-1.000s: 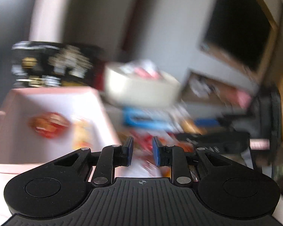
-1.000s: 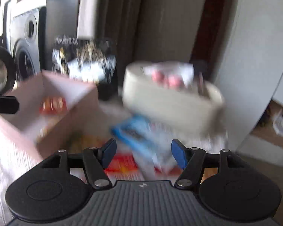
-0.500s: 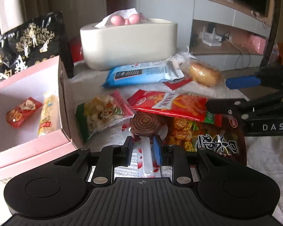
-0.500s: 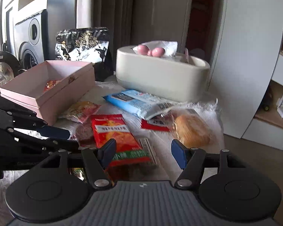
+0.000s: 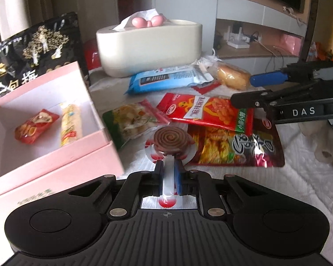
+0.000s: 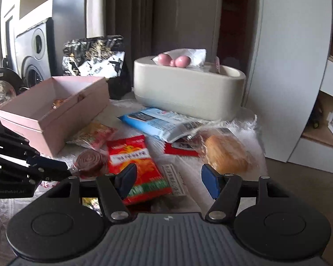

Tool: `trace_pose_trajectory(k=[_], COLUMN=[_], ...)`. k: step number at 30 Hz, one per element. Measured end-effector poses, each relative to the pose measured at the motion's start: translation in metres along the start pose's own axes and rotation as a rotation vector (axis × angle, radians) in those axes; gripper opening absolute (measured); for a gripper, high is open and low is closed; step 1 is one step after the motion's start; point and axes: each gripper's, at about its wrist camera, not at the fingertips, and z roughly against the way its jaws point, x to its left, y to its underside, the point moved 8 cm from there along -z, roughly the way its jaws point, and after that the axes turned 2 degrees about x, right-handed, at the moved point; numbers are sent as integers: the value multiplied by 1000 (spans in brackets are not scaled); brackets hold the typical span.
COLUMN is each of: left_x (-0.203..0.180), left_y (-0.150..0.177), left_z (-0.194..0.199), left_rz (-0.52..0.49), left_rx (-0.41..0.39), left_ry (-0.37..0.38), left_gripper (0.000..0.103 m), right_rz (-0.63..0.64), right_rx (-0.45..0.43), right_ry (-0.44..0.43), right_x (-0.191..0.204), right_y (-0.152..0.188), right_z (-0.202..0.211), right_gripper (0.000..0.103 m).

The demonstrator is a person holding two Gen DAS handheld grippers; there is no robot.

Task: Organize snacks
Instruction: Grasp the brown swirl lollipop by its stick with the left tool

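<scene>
My left gripper (image 5: 168,166) is shut on the stick of a wrapped brown spiral lollipop (image 5: 172,142), which also shows in the right wrist view (image 6: 90,160). An open pink box (image 5: 44,119) at the left holds a small red packet (image 5: 34,126) and a yellow packet (image 5: 70,124). Loose snacks lie on the white cloth: a green-edged packet (image 5: 131,124), a red packet (image 5: 208,113), a dark foil packet (image 5: 233,146), a blue packet (image 5: 166,81) and a wrapped bun (image 5: 232,75). My right gripper (image 6: 168,179) is open and empty above the red packet (image 6: 137,161).
A cream tissue box (image 5: 148,44) stands at the back. A black and gold bag (image 5: 33,51) stands behind the pink box. The table's right edge drops to the floor (image 6: 299,188). A washing machine (image 6: 33,53) is at far left.
The blur of one second ago has settled. My left gripper has closed on the lollipop stick. My right gripper has moved slightly nearer the red packet and stays open.
</scene>
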Motion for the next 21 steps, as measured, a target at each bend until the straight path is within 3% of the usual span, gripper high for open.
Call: trace_pose_trajectory(k=[6,10,13,18,21], left_x=[4,8,12,-8,-15], left_y=[14,17,12,15,15], left_z=[19,24,26,14,13], left_rz=[27,112,135,33,-15], left_rx=[14,10,-21,46,56], left_ry=[39,103,74,41,49], left_gripper=[15,16,16,24,39], right_rz=[36,-1,15,32,28], right_rx=[42,54,48,44,55], right_ry=[-58,-134,-150,-106,-78], right_x=[21,37,49,50,40], right_y=[-4,-11,-16,-19,-15], right_z=[-9,-10,-12,-14,-14], right_gripper=[65,65,65,65,65])
